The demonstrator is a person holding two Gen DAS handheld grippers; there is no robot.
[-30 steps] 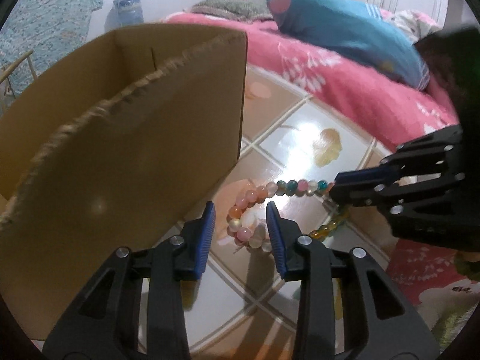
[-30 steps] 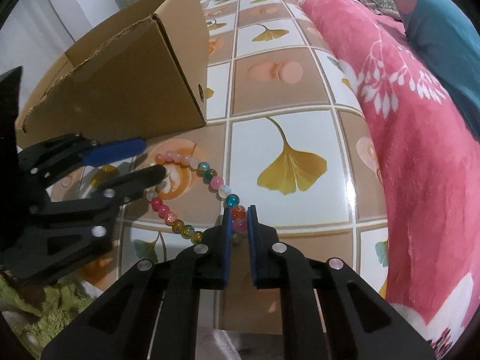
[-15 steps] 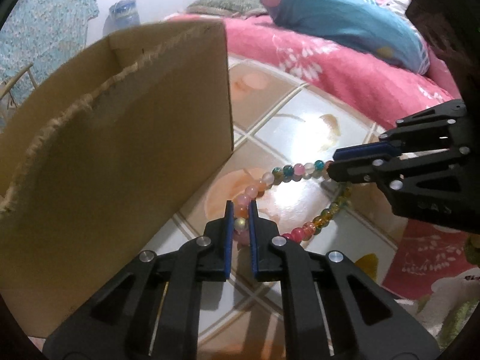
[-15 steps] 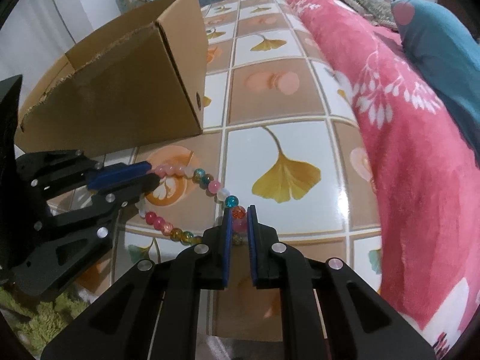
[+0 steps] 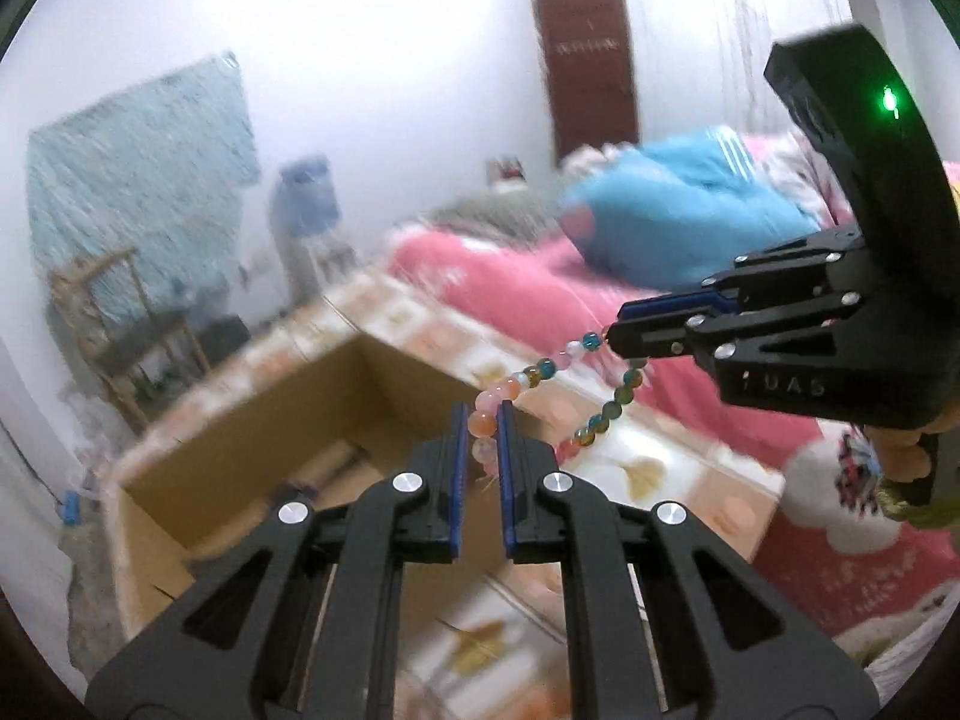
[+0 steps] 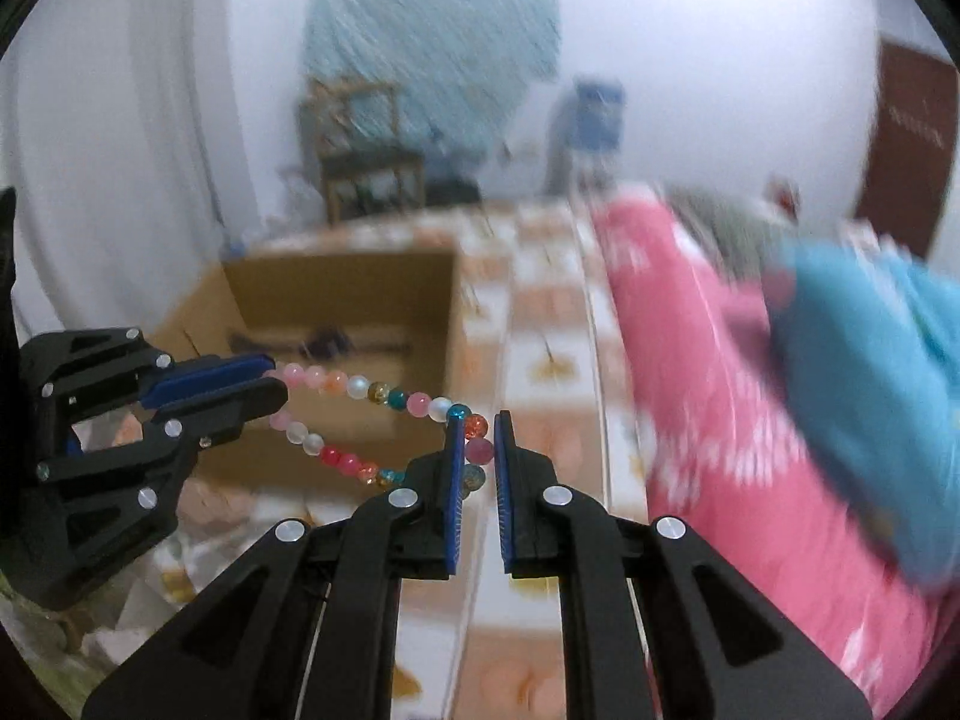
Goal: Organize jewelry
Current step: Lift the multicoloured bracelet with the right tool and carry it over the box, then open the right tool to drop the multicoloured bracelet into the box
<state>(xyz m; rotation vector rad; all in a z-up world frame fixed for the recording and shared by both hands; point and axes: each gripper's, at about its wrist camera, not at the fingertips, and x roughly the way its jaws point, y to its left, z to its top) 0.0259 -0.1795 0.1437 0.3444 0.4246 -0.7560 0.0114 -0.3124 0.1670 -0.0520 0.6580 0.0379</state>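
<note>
A bracelet of coloured beads [image 5: 543, 371] hangs in the air, stretched between my two grippers. My left gripper [image 5: 480, 426] is shut on its pink and orange beads at one end. My right gripper [image 6: 477, 441] is shut on a pink bead at the other end; it also shows in the left wrist view [image 5: 624, 330]. The bracelet [image 6: 384, 393] spans two strands between us, level with the open cardboard box [image 5: 288, 438], which lies below and ahead [image 6: 336, 300]. Dark items lie on the box floor.
A pink patterned bedspread [image 6: 720, 396] with a blue pillow [image 6: 870, 372] lies on the right. The floor is tiled with leaf motifs [image 6: 546, 360]. A wooden rack [image 6: 360, 162] and a water dispenser [image 6: 591, 126] stand at the far wall. The views are motion-blurred.
Both grippers have lifted the bracelet off the tiled floor and tilted up; the box interior is now in view. Before that, my left gripper closed on the beads.
</note>
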